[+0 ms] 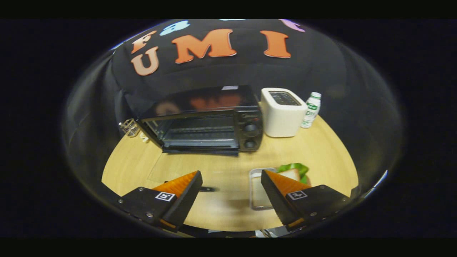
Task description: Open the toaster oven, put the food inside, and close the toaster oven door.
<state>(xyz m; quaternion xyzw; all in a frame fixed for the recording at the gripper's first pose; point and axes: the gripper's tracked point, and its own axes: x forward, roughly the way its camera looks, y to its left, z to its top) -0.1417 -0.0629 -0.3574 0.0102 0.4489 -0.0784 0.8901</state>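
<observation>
The black toaster oven (207,121) stands at the back of the wooden table (221,167), well beyond my fingers. Its wire rack shows through the front and a dark slab lies along its base; the door looks lowered, though I cannot be sure. My gripper (230,173) hovers over the table's near part, open, with nothing between its fingers. Just past the right fingertip sits a small metal tray (257,178) with a pale slice of bread on it. Beside the tray lies a sandwich with green lettuce (295,170), partly hidden by the right finger (276,191).
A white pop-up toaster (282,112) stands right of the oven, with a small white and green bottle (311,110) beside it. A clear glass item (130,127) sits at the oven's left corner. A small dark object (207,189) lies by the left finger.
</observation>
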